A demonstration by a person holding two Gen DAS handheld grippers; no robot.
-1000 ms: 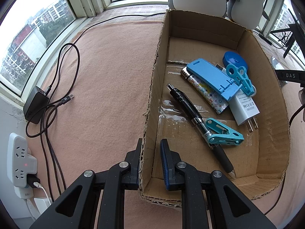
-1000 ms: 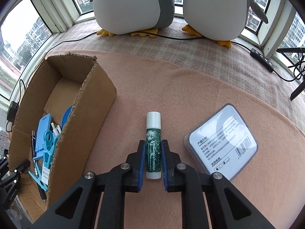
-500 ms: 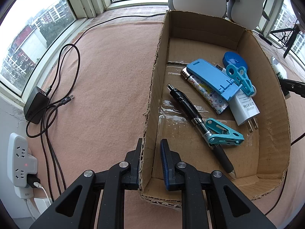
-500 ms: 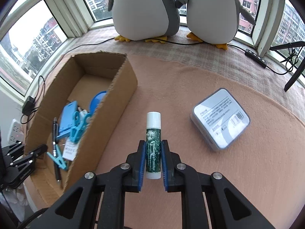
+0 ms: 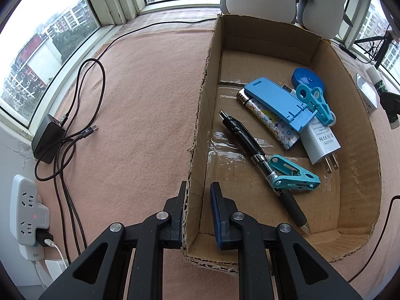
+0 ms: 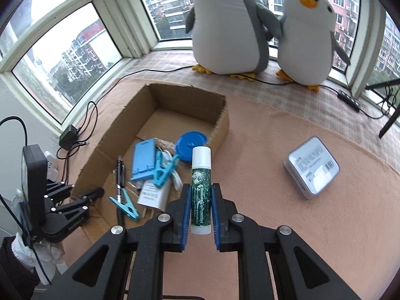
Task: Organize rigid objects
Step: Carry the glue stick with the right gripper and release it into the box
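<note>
Right gripper (image 6: 200, 212): clenched on lip balm tube (image 6: 200, 190), green label, white cap pointing away from the camera; centre of right wrist view, held clear of the pink blanket (image 6: 275, 225), lower end hanging free between the pads. Probably gripped at mid-body so the tube stays straight for a drop.

Left gripper (image 5: 197, 212): clamped across the near left wall of cardboard box (image 5: 360, 155), one finger outside, one inside; bottom centre of left wrist view. Apparently pinned there to keep the box from sliding during loading.

Box contents, right half of left wrist view: black pen (image 5: 250, 147), teal clip (image 5: 292, 173), blue clip (image 5: 315, 102), blue phone stand (image 5: 275, 102), patterned case (image 5: 272, 127), white charger (image 5: 320, 140), blue round disc (image 5: 303, 76). Evidently already sorted.

Grey tin (image 6: 311, 166): right of right wrist view, on the blanket, outside the box; likely next.

Not part of sorting: two plush penguins (image 6: 227, 25), top centre, by the windows; power strip (image 5: 27, 210) and black adapter (image 5: 47, 137), left edge of left wrist view.
</note>
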